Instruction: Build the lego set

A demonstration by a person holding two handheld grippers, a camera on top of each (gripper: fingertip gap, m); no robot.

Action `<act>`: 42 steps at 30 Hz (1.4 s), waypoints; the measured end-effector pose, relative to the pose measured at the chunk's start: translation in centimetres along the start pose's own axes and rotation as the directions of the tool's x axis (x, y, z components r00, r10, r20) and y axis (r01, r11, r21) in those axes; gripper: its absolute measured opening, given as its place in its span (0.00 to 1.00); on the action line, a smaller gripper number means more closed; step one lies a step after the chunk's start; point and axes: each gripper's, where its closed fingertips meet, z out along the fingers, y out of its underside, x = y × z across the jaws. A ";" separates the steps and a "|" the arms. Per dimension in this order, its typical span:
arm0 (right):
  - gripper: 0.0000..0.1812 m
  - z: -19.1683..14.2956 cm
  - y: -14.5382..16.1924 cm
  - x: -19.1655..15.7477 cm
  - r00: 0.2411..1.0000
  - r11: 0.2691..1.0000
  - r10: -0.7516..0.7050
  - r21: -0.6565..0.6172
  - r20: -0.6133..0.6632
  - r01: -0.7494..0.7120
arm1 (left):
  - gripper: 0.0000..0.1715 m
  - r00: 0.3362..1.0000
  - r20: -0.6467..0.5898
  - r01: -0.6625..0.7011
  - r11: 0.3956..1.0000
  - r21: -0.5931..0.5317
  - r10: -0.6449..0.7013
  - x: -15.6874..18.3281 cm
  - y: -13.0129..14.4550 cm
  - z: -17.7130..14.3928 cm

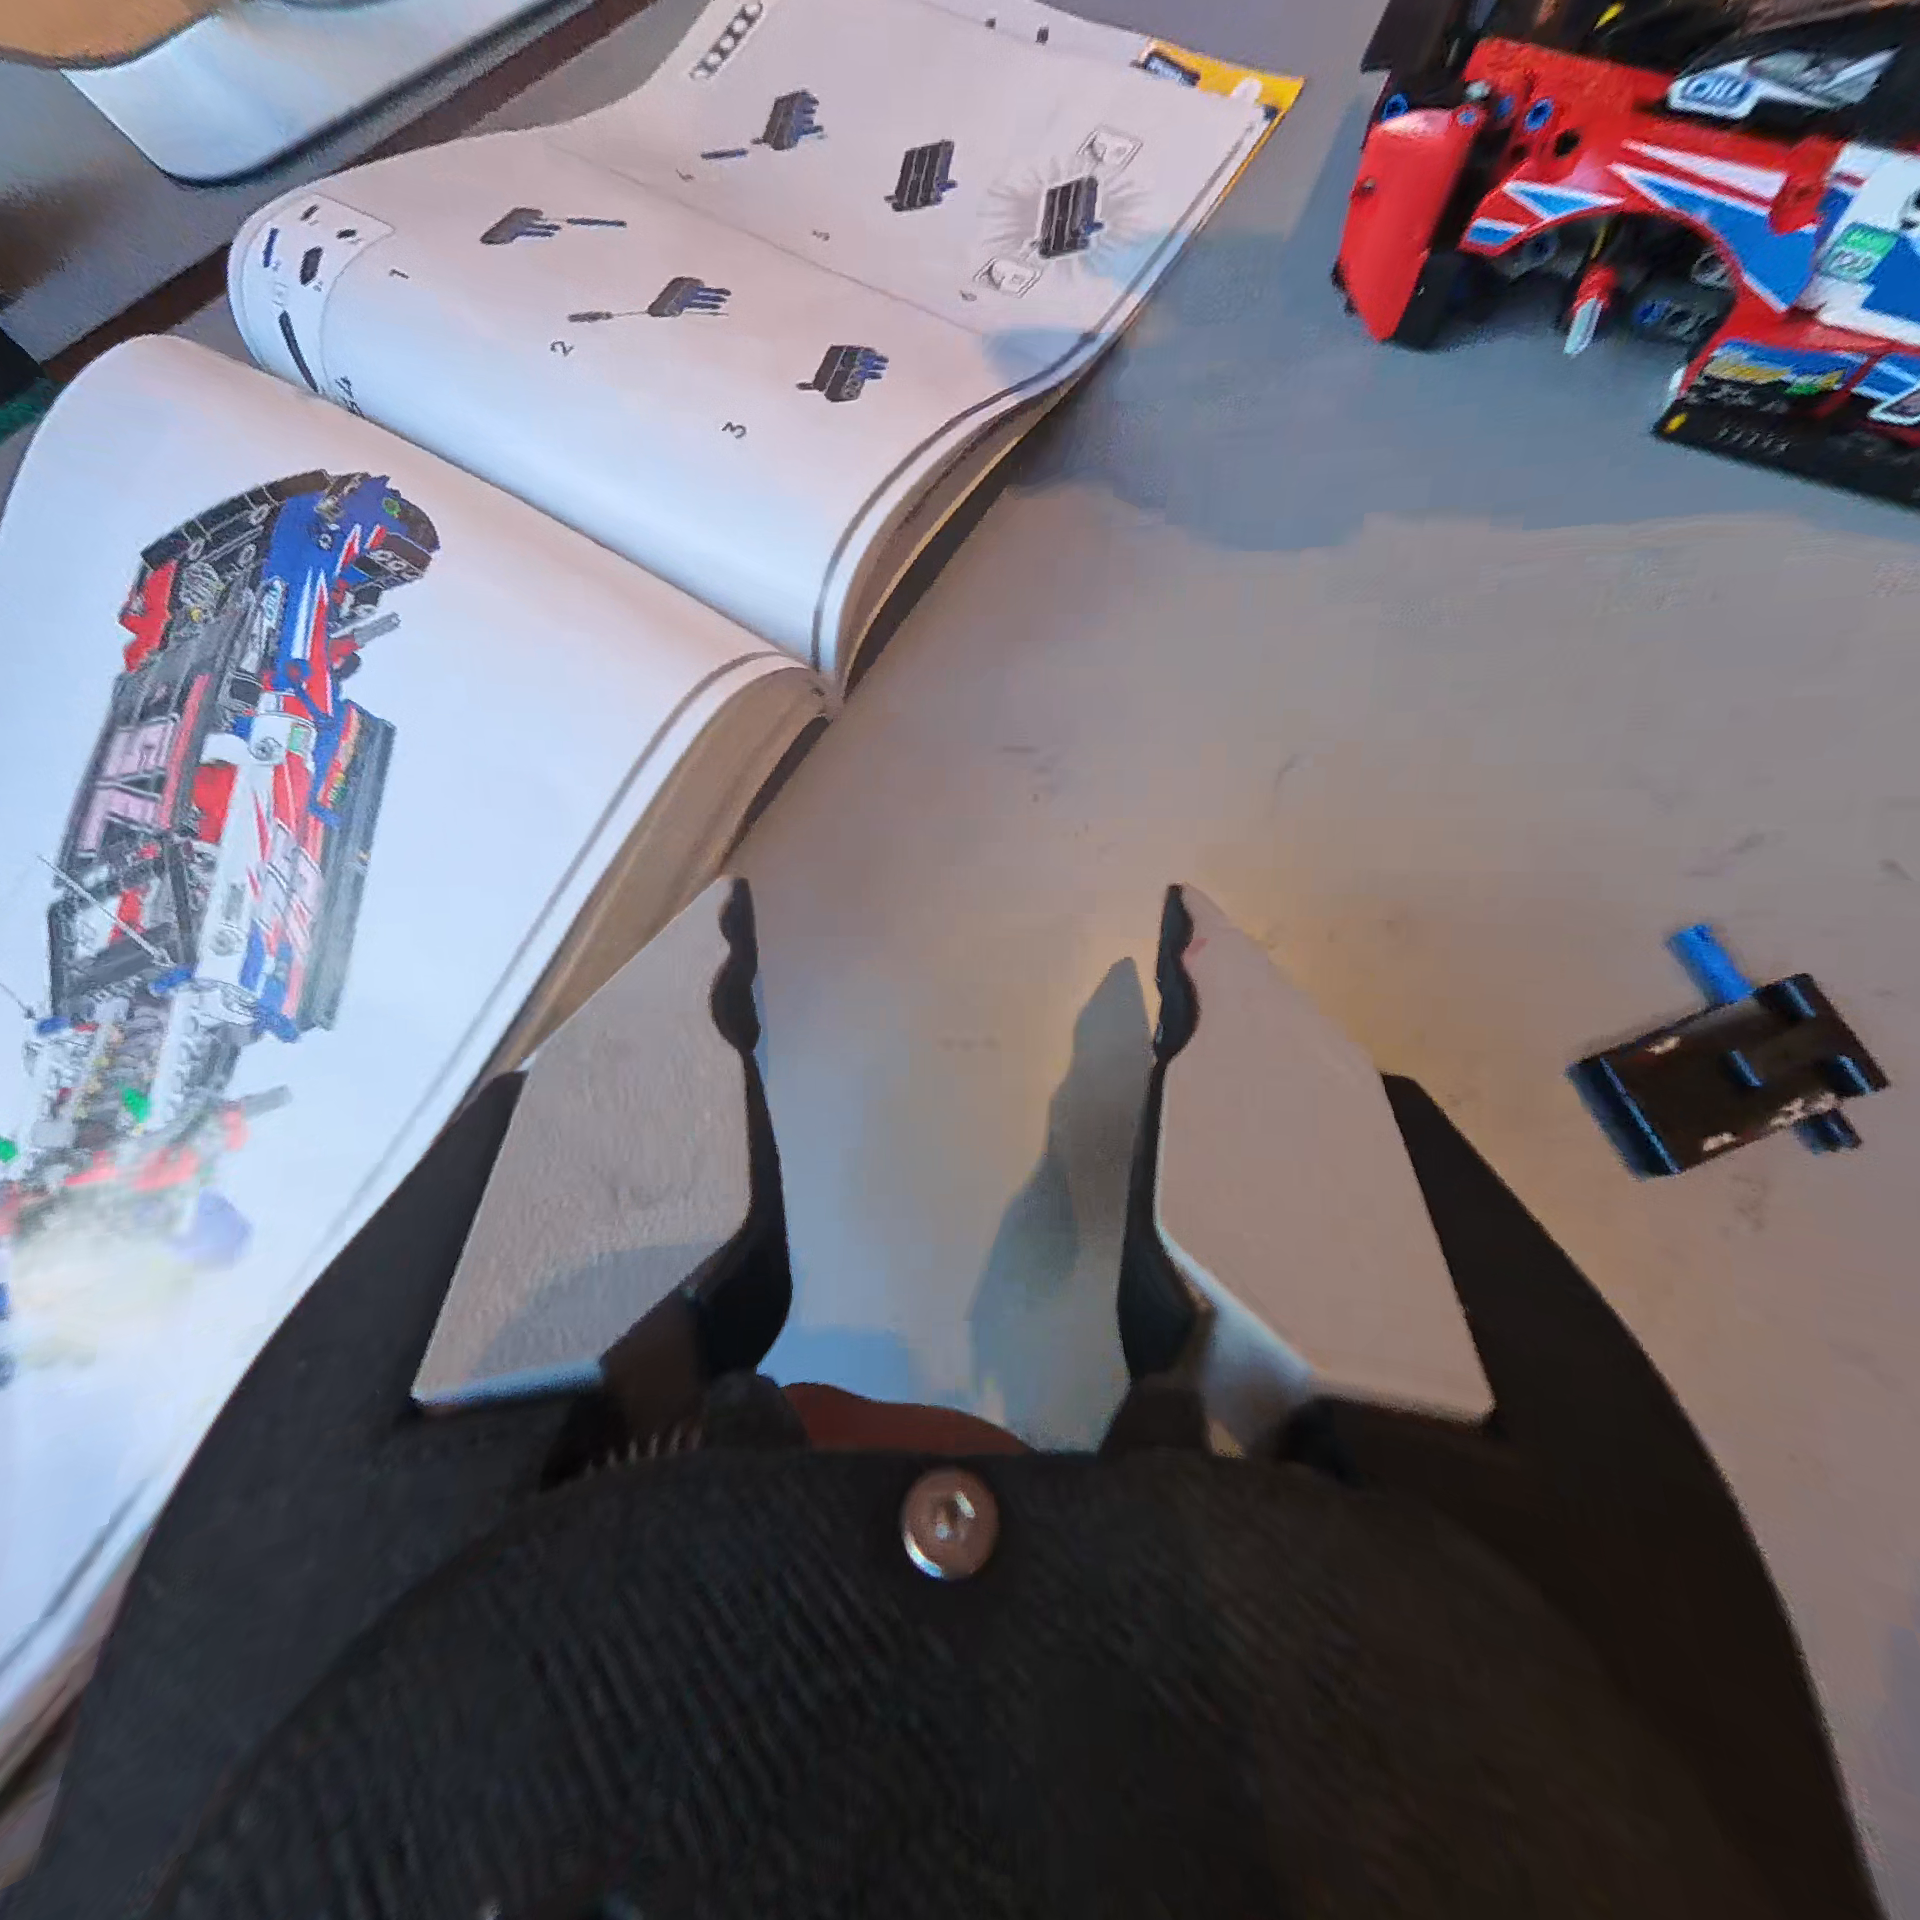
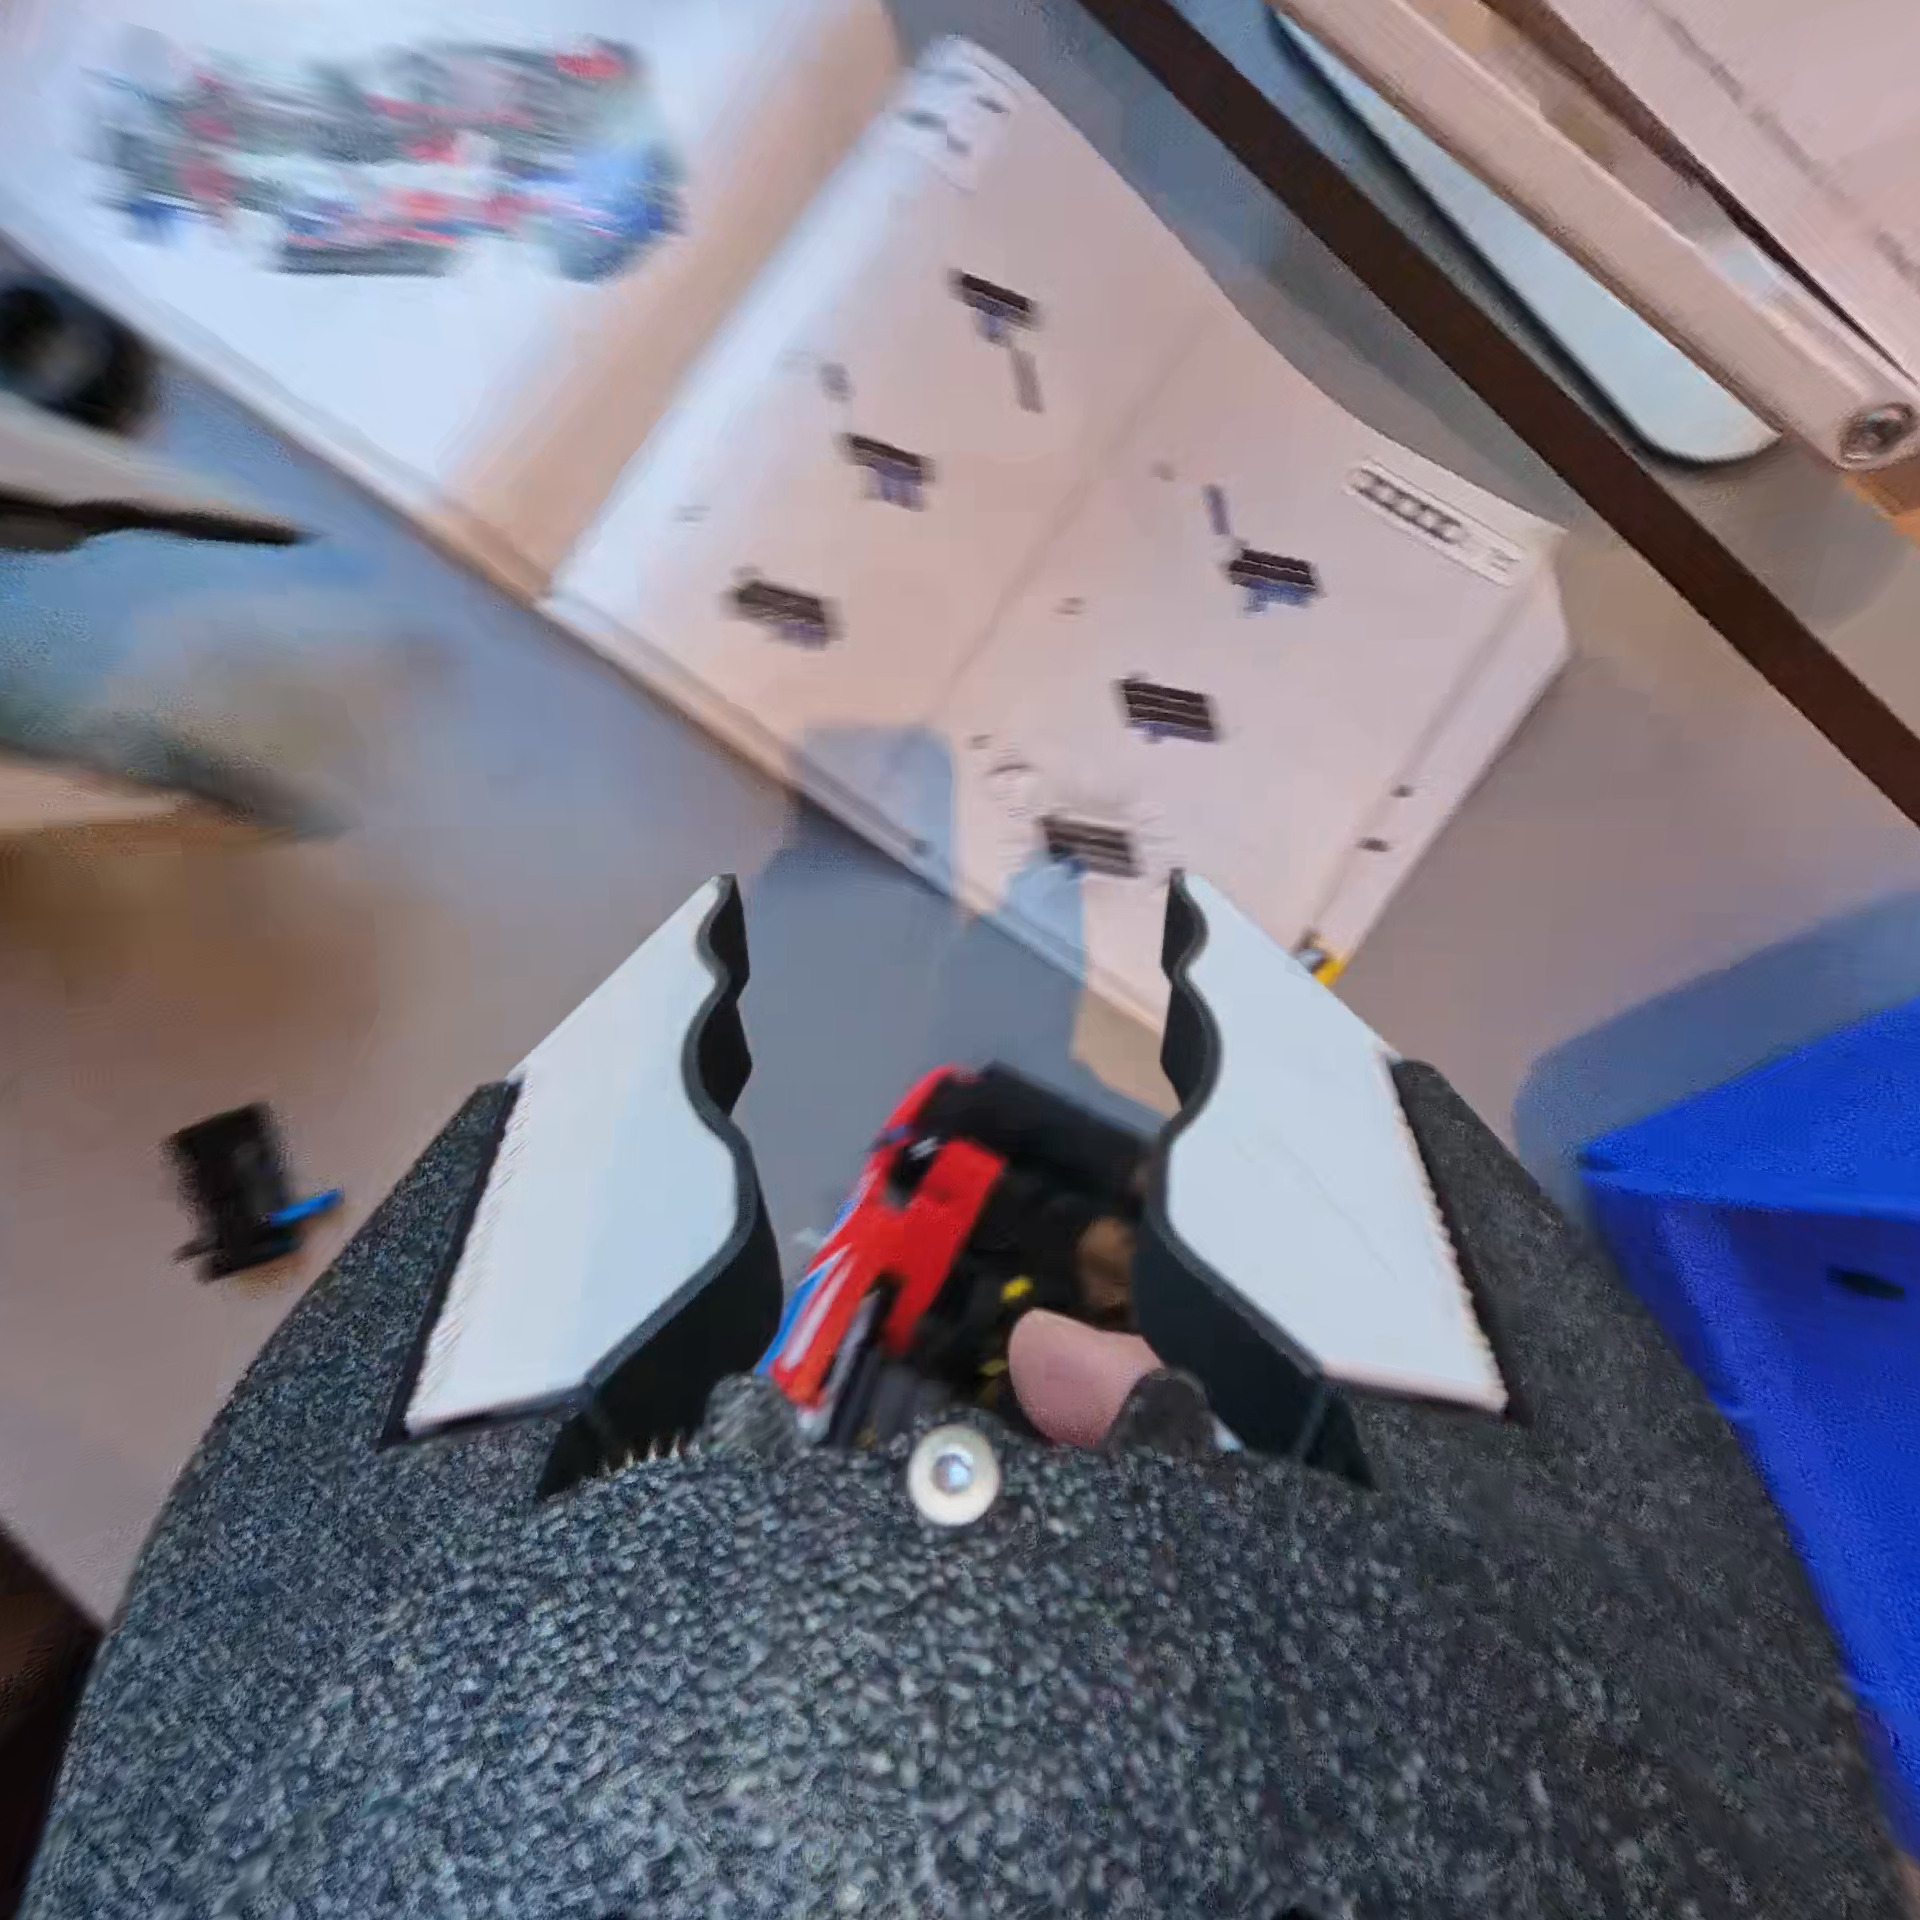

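My left gripper (image 1: 956, 904) is open and empty above the grey table, just right of the open instruction book (image 1: 499, 582). A small black piece with blue pins (image 1: 1730, 1070) lies on the table to its right. The red, white and blue car model (image 1: 1662, 197) stands at the far right. My right gripper (image 2: 951, 899) is open, with nothing between its fingertips. The car model (image 2: 904, 1216) shows low between its fingers, close to the gripper body, with a fingertip (image 2: 1070, 1371) beside it. The black piece (image 2: 234, 1184) lies to the left. The right wrist view is blurred.
The book (image 2: 1039, 540) lies ahead of the right gripper. A blue box (image 2: 1787, 1299) stands at the right. A dark table edge (image 2: 1507, 353) runs behind the book. The other gripper (image 2: 125, 540) shows blurred at the left. A white flat object (image 1: 291, 83) lies behind the book. My left gripper is the nearer one to the black piece (image 2: 234, 1184): about 11 cm, against 20 cm. It turns up in the left wrist view (image 1: 1723, 1072) as well.
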 end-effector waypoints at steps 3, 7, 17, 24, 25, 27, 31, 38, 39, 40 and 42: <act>0.48 3.8 -1.0 4.2 0.997 0.987 0.059 -0.145 -0.042 -0.065 | 0.46 0.998 0.041 -0.045 0.998 0.041 0.043 0.8 0.2 -0.1; 0.57 8.4 -0.9 7.5 0.982 0.937 0.165 -0.295 -0.096 -0.186 | 0.45 0.986 0.066 -0.151 0.989 0.010 0.150 1.7 1.1 0.3; 0.60 12.7 1.1 7.9 0.968 0.868 0.210 -0.429 -0.140 -0.250 | 0.45 0.991 0.026 -0.135 0.991 -0.013 0.135 2.1 1.6 0.4; 0.59 12.7 1.1 7.9 0.968 0.880 0.208 -0.405 -0.139 -0.247 | 0.44 0.987 0.029 -0.154 0.988 -0.030 0.155 2.3 2.0 0.6; 0.59 12.7 1.0 7.8 0.968 0.882 0.207 -0.402 -0.140 -0.247 | 0.44 0.987 0.030 -0.158 0.987 -0.029 0.159 2.4 2.0 0.6; 0.58 12.6 1.0 7.8 0.968 0.885 0.207 -0.395 -0.141 -0.247 | 0.43 0.987 0.027 -0.159 0.987 -0.028 0.160 2.4 2.0 0.7; 0.55 12.6 0.9 7.7 0.969 0.887 0.204 -0.391 -0.143 -0.244 | 0.43 0.987 0.024 -0.157 0.987 -0.029 0.158 2.5 2.0 0.7; 0.43 12.7 0.4 7.1 0.974 0.890 0.187 -0.397 -0.129 -0.224 | 0.42 0.986 0.023 -0.163 0.986 -0.027 0.164 2.6 2.0 0.7; 0.38 12.7 0.2 7.0 0.974 0.893 0.187 -0.391 -0.128 -0.223 | 0.42 0.986 0.022 -0.163 0.986 -0.027 0.163 2.6 2.0 0.7; 0.33 12.7 0.0 7.0 0.973 0.896 0.191 -0.383 -0.128 -0.226 | 0.42 0.986 0.022 -0.163 0.986 -0.027 0.164 2.6 2.0 0.7; 0.27 12.8 -0.2 7.1 0.972 0.898 0.195 -0.375 -0.128 -0.229 | 0.42 0.986 0.022 -0.166 0.986 -0.028 0.167 2.7 2.0 0.6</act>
